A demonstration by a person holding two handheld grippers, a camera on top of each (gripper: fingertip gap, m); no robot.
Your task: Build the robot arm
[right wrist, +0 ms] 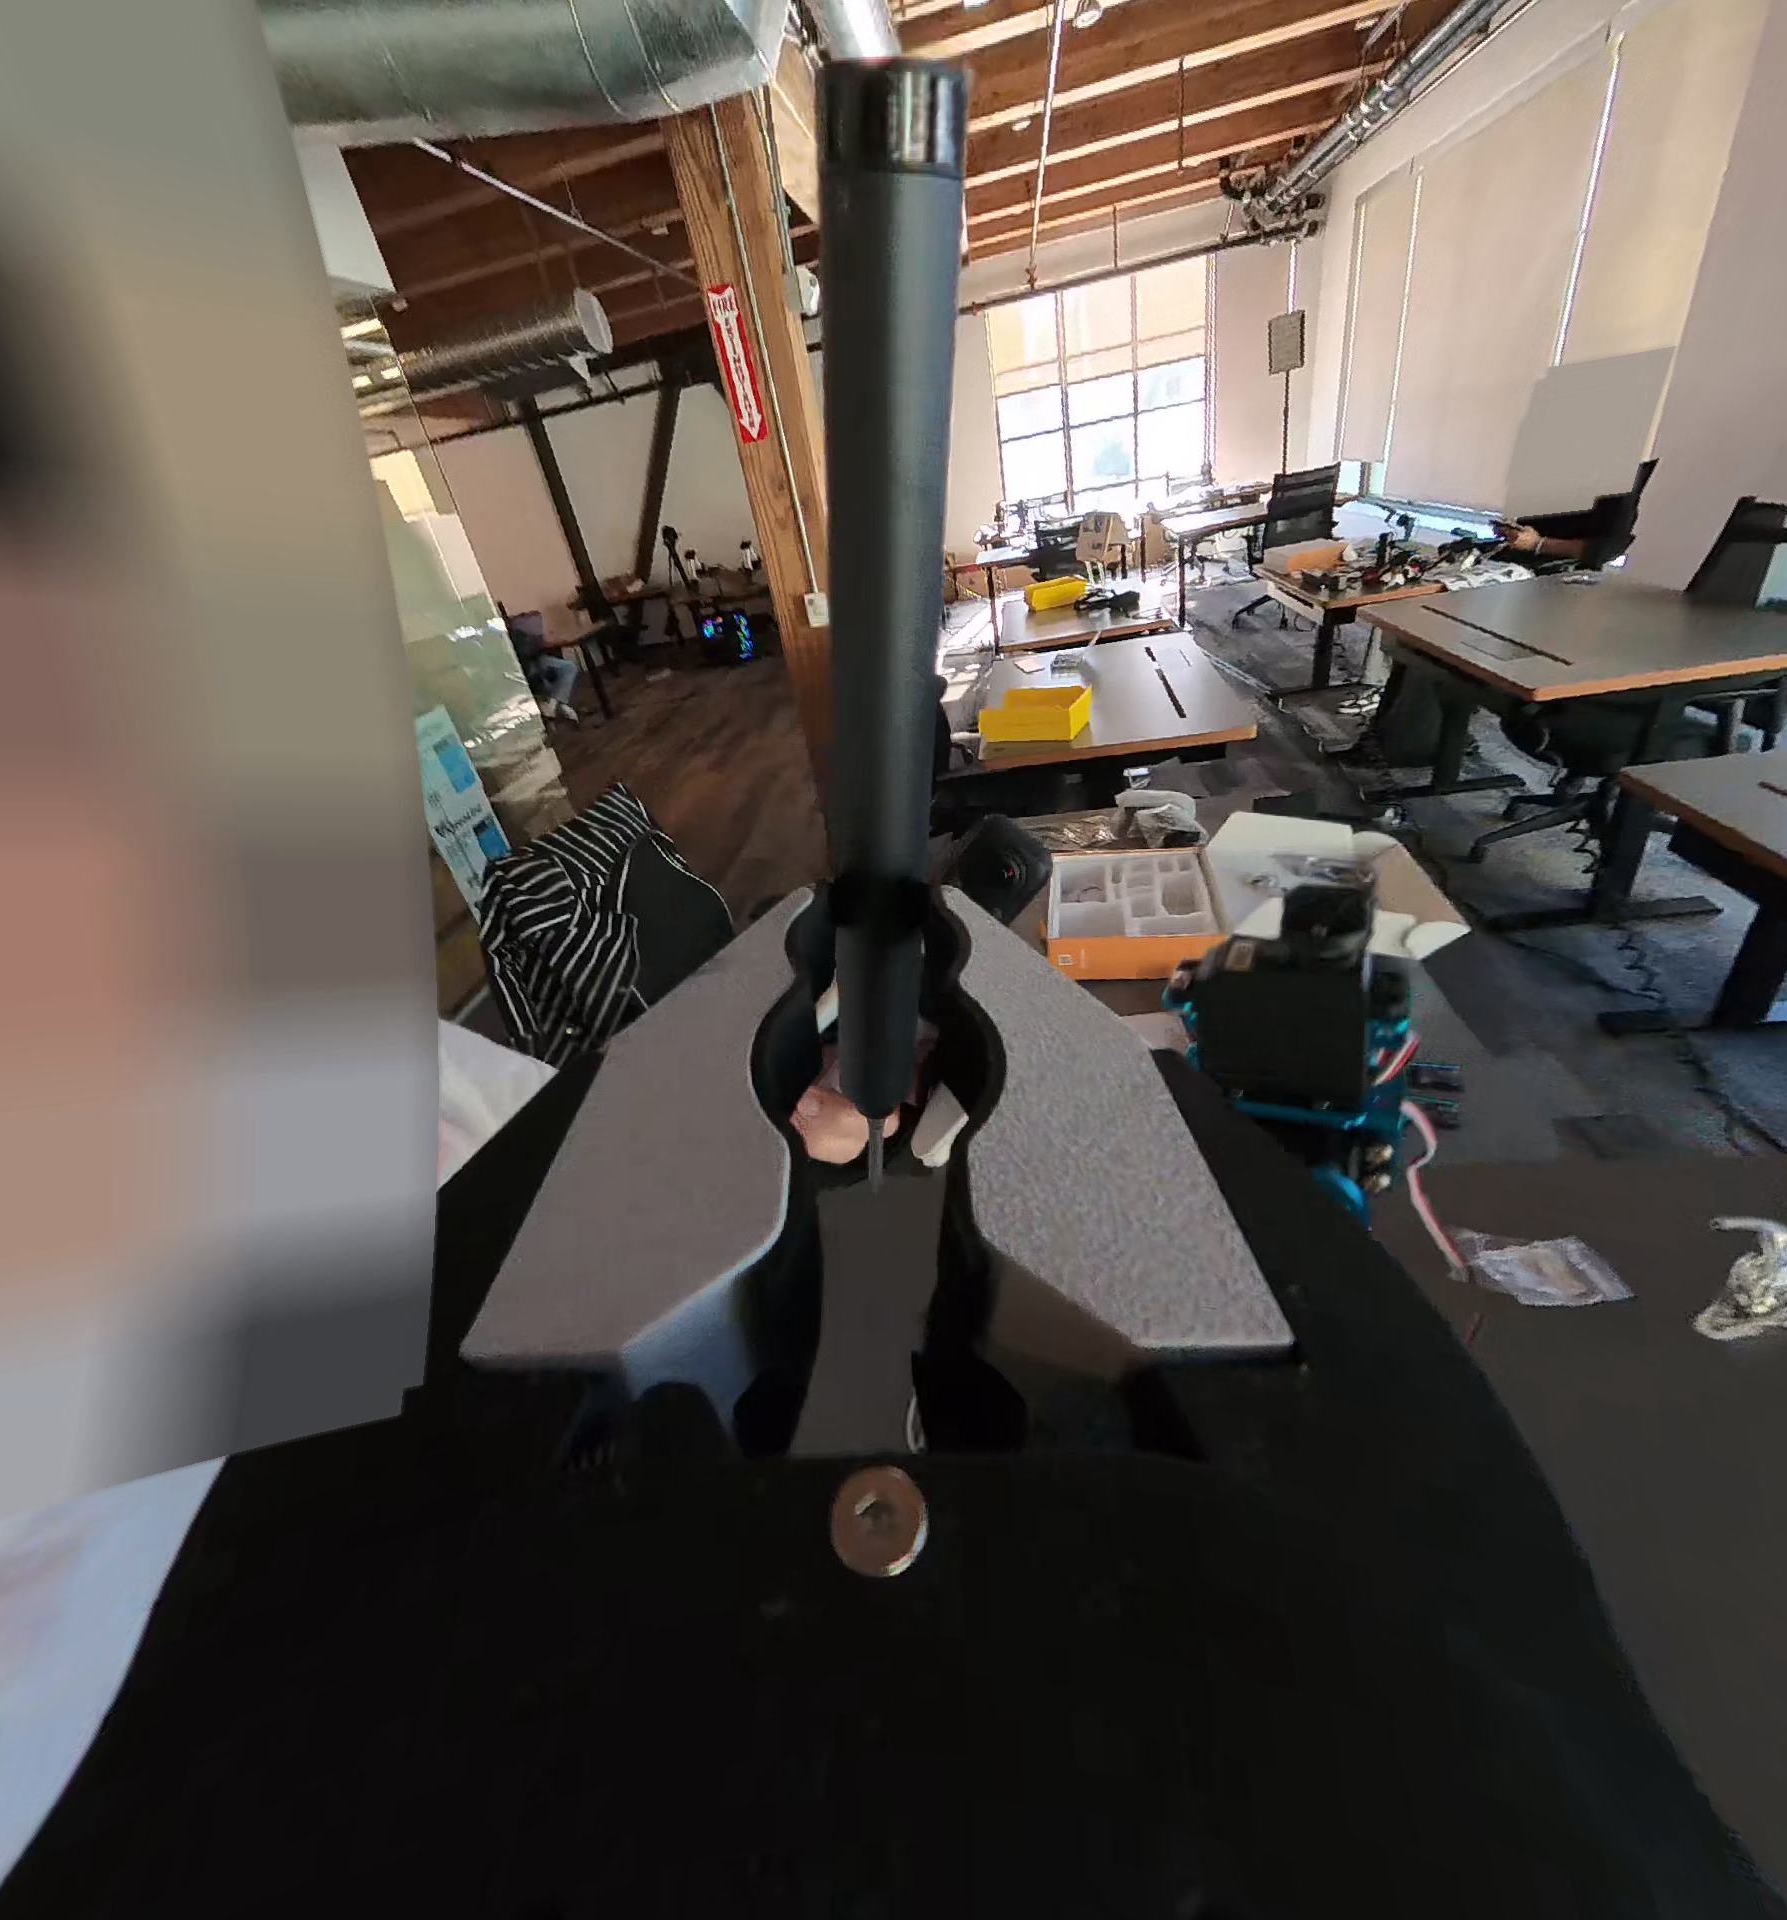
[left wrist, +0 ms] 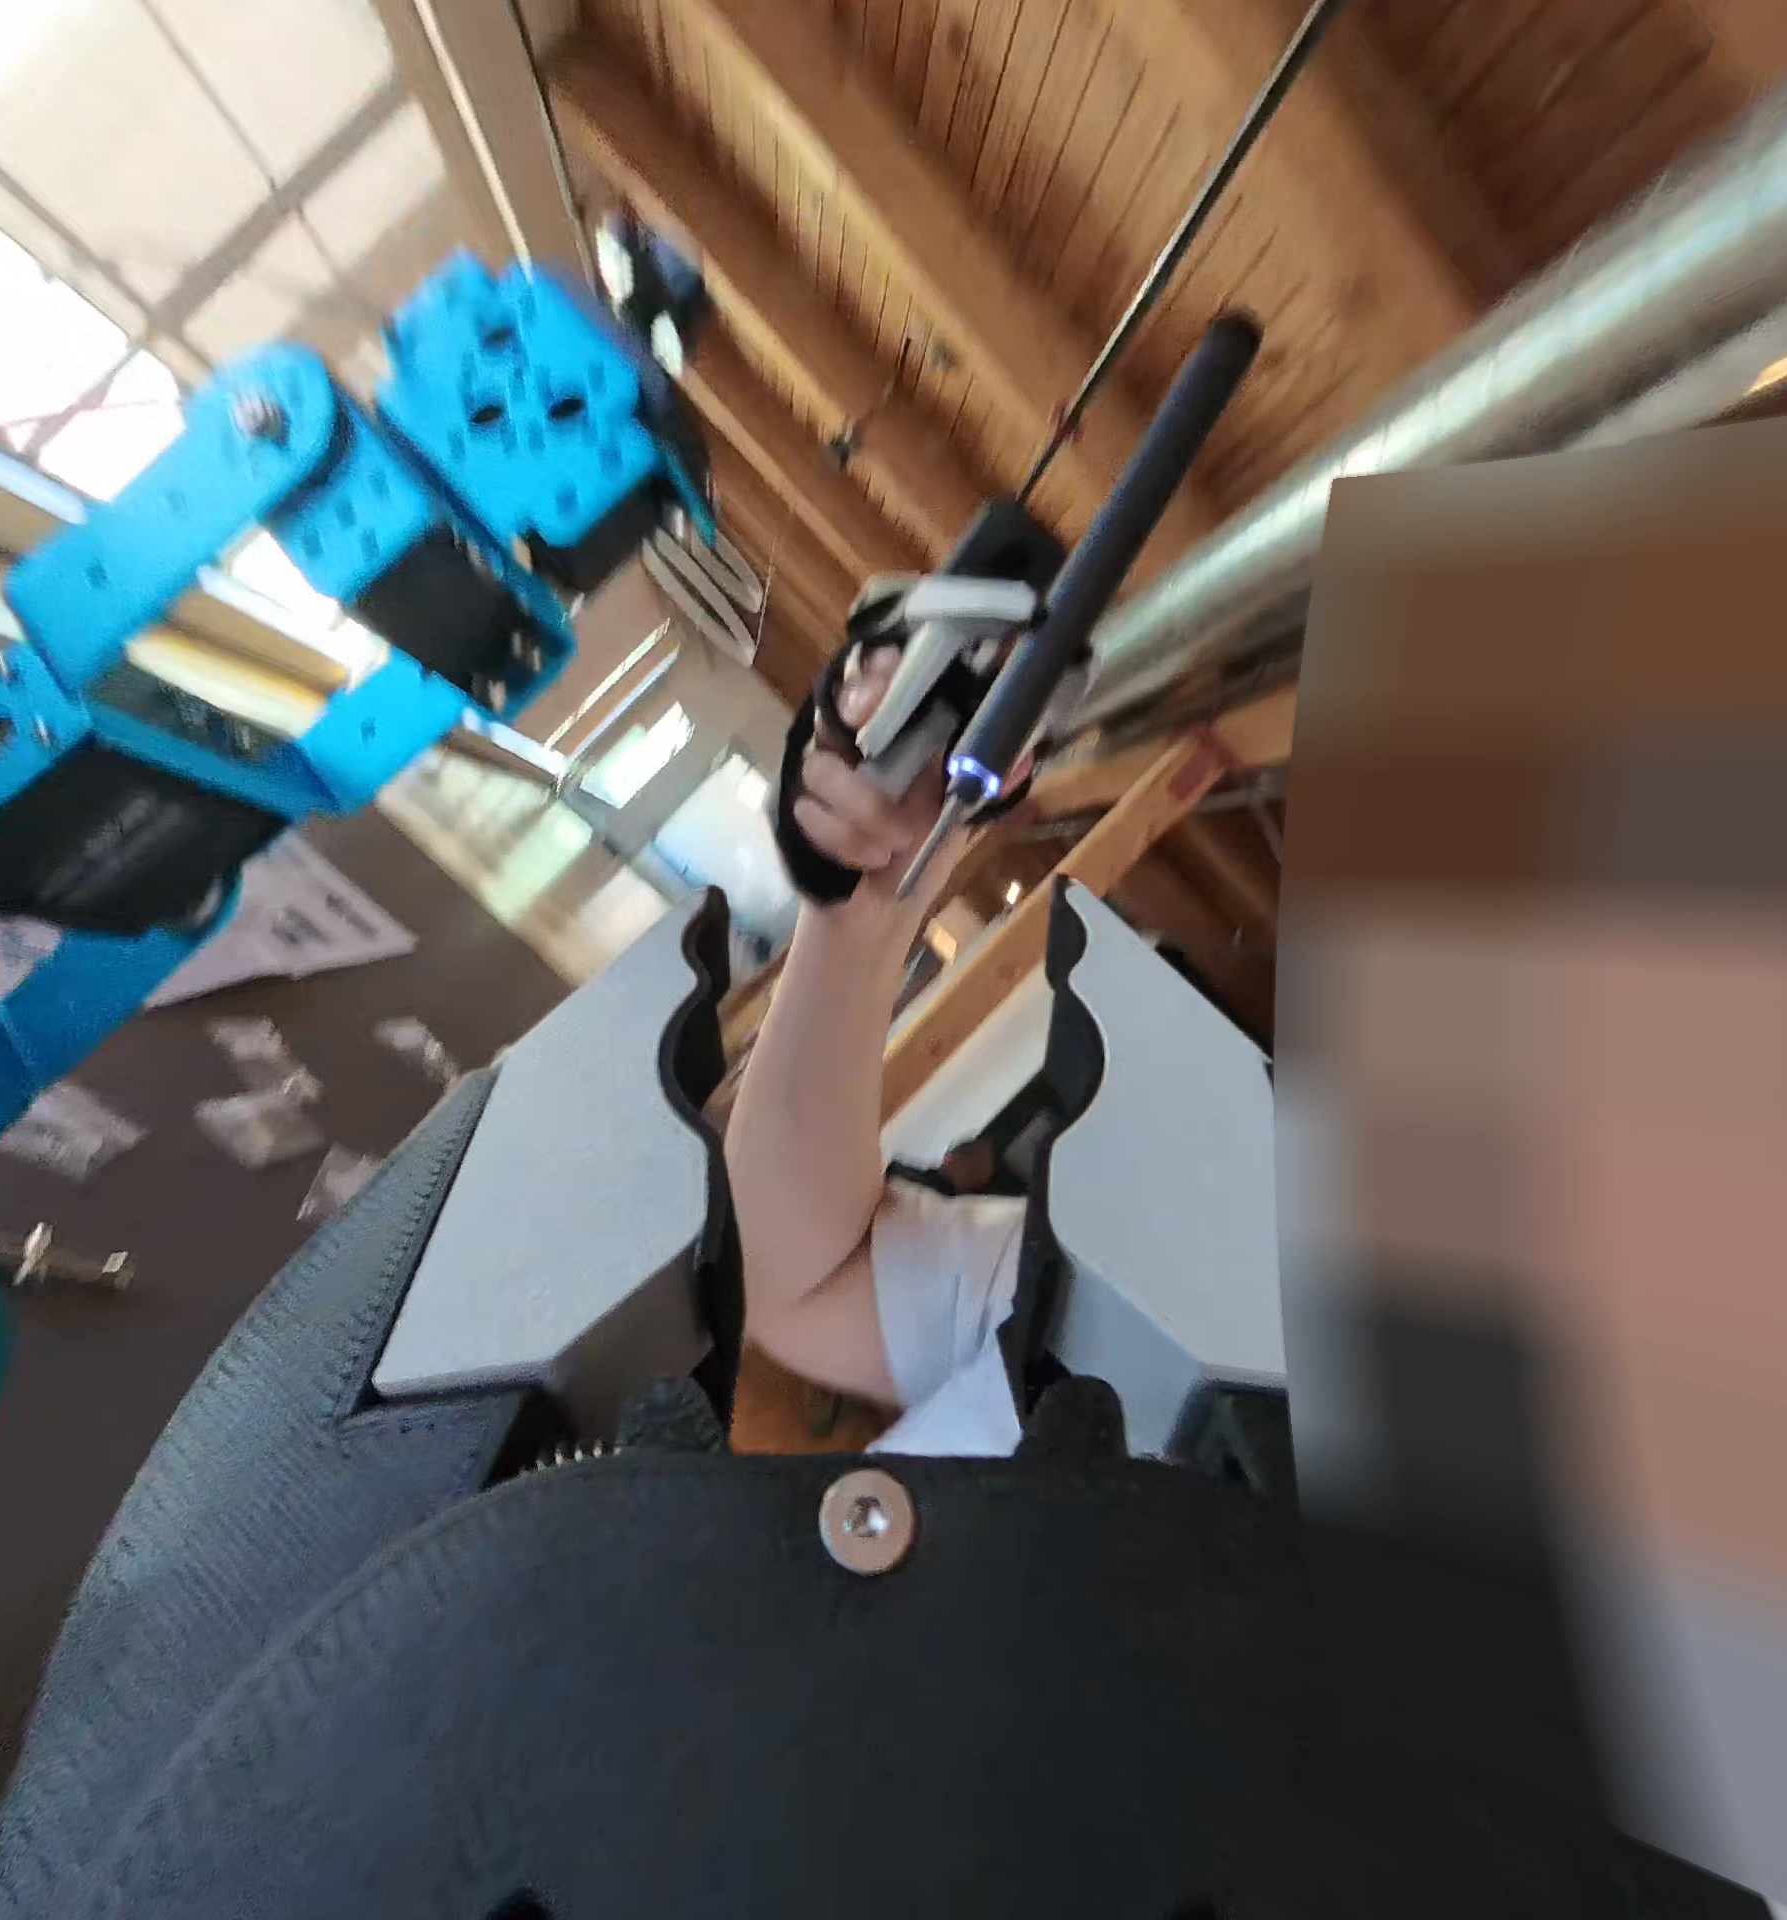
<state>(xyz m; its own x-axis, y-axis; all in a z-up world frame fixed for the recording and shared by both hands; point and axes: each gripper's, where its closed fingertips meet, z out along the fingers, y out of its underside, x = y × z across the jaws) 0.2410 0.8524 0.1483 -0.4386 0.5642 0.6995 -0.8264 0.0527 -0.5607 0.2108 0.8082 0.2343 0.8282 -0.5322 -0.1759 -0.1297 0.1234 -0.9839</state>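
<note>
Up close, the right gripper (right wrist: 876,997) is clamped on a black electric screwdriver (right wrist: 884,540), bit pointing back toward the camera. The left gripper (left wrist: 884,1049) stands apart, empty; a blue servo robot arm (left wrist: 276,623) rises to its left above the dark counter (left wrist: 141,1382).

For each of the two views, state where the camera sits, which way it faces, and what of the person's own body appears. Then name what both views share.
Left wrist view: on the left hand-held gripper, tilted up toward the wooden ceiling; jaws open, empty; shows the person's forearm and the right hand-held gripper farther off.
Right wrist view: on the right hand-held gripper, facing across the office; jaws shut on a black electric screwdriver; a hand shows behind.
Shared: the electric screwdriver and the blue robot arm.
</note>
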